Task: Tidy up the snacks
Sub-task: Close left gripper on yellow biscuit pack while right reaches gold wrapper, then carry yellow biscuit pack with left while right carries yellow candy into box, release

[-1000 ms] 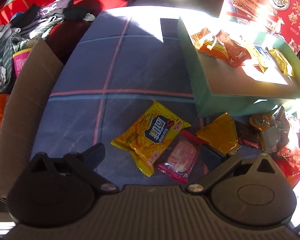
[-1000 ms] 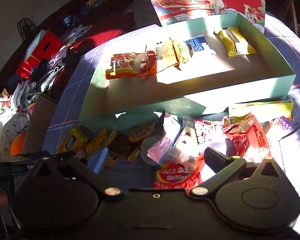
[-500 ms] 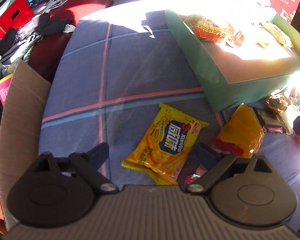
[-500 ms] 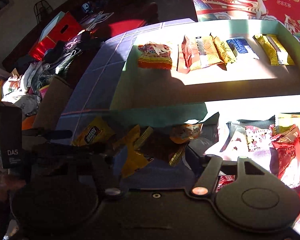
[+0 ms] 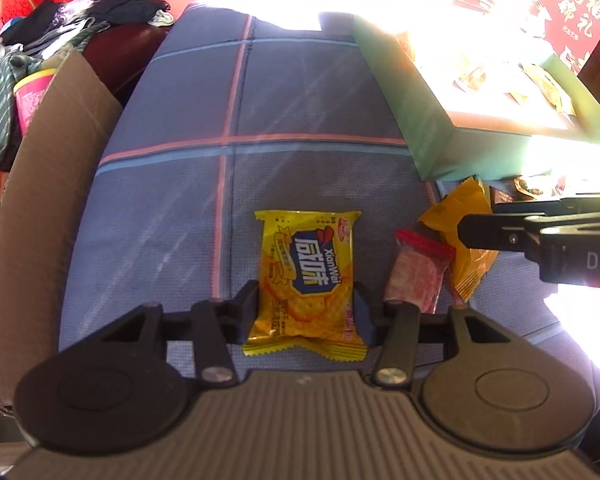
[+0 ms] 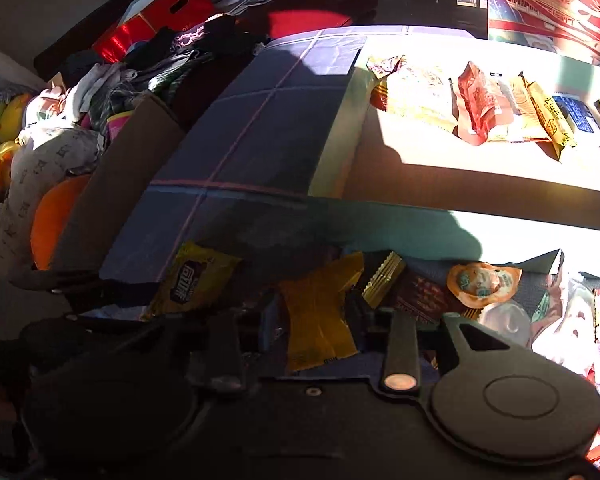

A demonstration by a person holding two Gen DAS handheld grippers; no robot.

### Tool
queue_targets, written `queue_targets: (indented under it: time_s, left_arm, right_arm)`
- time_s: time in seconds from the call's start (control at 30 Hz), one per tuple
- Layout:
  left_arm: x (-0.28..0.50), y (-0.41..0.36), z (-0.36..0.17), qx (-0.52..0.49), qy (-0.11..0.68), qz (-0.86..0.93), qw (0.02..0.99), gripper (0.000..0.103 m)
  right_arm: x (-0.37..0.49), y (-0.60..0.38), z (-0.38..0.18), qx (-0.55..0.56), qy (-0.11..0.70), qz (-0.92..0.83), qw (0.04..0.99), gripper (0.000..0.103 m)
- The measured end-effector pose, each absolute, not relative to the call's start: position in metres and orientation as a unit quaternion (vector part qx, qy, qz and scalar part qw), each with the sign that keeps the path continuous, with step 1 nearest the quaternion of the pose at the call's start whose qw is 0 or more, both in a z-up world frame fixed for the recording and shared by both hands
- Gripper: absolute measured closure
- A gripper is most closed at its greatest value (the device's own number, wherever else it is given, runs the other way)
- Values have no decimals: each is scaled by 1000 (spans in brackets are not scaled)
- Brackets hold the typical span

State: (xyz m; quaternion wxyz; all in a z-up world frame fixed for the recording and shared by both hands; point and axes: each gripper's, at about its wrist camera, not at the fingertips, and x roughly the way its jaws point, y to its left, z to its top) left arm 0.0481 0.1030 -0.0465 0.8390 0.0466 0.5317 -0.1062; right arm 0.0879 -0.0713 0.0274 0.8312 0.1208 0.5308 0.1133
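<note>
A yellow XianWei cracker packet [image 5: 306, 276] lies on the blue checked cloth [image 5: 292, 100]. My left gripper [image 5: 306, 312] is shut on its near end, one finger at each side. In the right wrist view the same packet [image 6: 194, 280] shows at the left. My right gripper [image 6: 314, 330] is shut on a plain yellow-orange packet [image 6: 318, 312], which also shows in the left wrist view [image 5: 462, 220]. A red-edged clear packet [image 5: 418, 276] lies between the two. The green snack box [image 6: 340, 148] holds several packets along its far side.
A cardboard box flap [image 5: 48, 184] stands at the cloth's left edge, with clothes and a red box [image 6: 152, 20] beyond. More loose snacks [image 6: 484, 284] lie in front of the green box. A red gift bag [image 6: 556, 4] stands behind it.
My left gripper has moved onto the XianWei packet and shut on it. My right gripper has swung left over the yellow-orange packet and shut on it.
</note>
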Motion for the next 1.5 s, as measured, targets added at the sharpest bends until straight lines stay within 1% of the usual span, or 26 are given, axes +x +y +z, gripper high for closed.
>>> queue_targets:
  time_s: [0.1,0.17,0.23,0.3,0.4,0.43,0.47,0.5,0.53,0.67,0.8,1.07,1.3,1.5]
  left_arm:
    - [49,109,-47,39,533,-100,839,51]
    - [50,110,-47,39,532,-99,840,47]
    - [53,110,-50,41,533,-94,840,37]
    - [55,109,-51,45,532,-93,840,33]
    - [57,107,-52,47,531,-93,841,32]
    - [57,106,-52,47,531,-93,841,33]
    - [57,106,-51,48,528,-94,843,36]
    - [56,105,-50,50,525,-96,844,51]
    - [54,104,-48,52,522,-102,845,56]
    - [49,97,-46,61,528,-95,842,56]
    - [43,97,-40,35,536,-94,838,56]
    - [25,89,-13,26,518,-102,849,56]
    - [24,72,10,33,502,-112,857,56]
    - [45,47,30,26,492,-135,860,56]
  right_arm:
    - [94,-62,18,113,545,115,823,67]
    - [94,-57,13,101,548,113,823,67]
    - [93,-54,14,91,543,113,827,67]
    - [92,-51,14,81,541,115,829,68]
    - [88,-48,15,70,538,113,832,71]
    - [86,-48,15,72,538,111,832,72]
    - [84,-49,16,76,538,111,832,72]
    - [82,-50,17,81,539,112,831,73]
    - [78,-52,18,87,540,113,829,73]
    - [61,-67,26,101,538,115,829,73]
    - [44,-83,32,126,536,112,827,73]
    - [20,-105,54,160,510,111,838,73]
    - [20,-123,69,186,486,97,849,73]
    - [31,-157,79,196,470,71,858,73]
